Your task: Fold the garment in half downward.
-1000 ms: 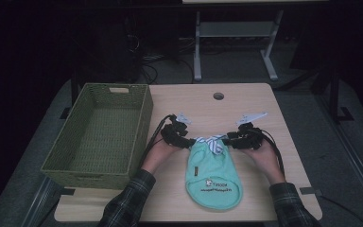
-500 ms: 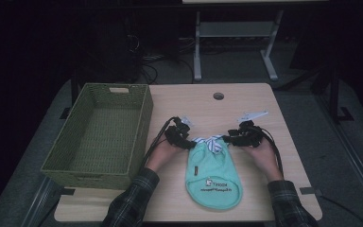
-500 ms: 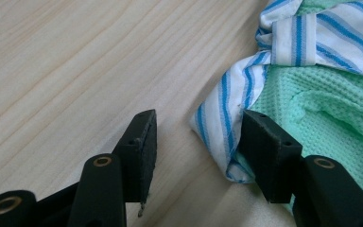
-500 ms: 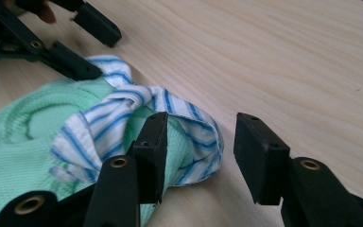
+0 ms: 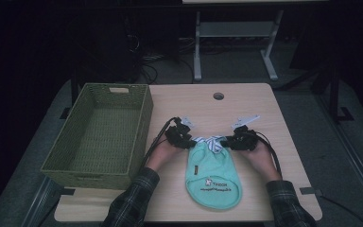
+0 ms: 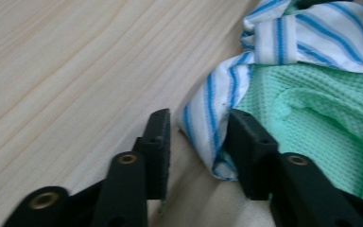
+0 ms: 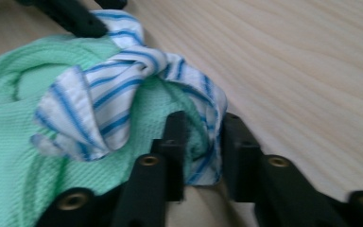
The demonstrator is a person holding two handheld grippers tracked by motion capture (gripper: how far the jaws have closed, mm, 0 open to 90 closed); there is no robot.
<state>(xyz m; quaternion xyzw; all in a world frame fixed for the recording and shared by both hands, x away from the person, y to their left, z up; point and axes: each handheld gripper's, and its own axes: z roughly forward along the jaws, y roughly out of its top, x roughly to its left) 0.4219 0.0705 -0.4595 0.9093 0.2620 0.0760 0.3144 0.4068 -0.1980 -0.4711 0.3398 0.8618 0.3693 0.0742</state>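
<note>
Green cloth [image 5: 213, 172] lies flat on table [image 5: 264, 113], near front edge, between my two hands, right of basket [image 5: 99, 137]. Striped trim [image 5: 210, 142] bunched at its far end.

Left gripper [image 6: 196, 142]: jaws just been closing, trim edge between them, one jaw touching it, other still apart; not yet clamped.

Right gripper [image 7: 203, 146]: jaws just been closing, now pinching trim fold.

A woven basket [image 5: 99, 137] sits on the table [image 5: 246, 101].
</note>
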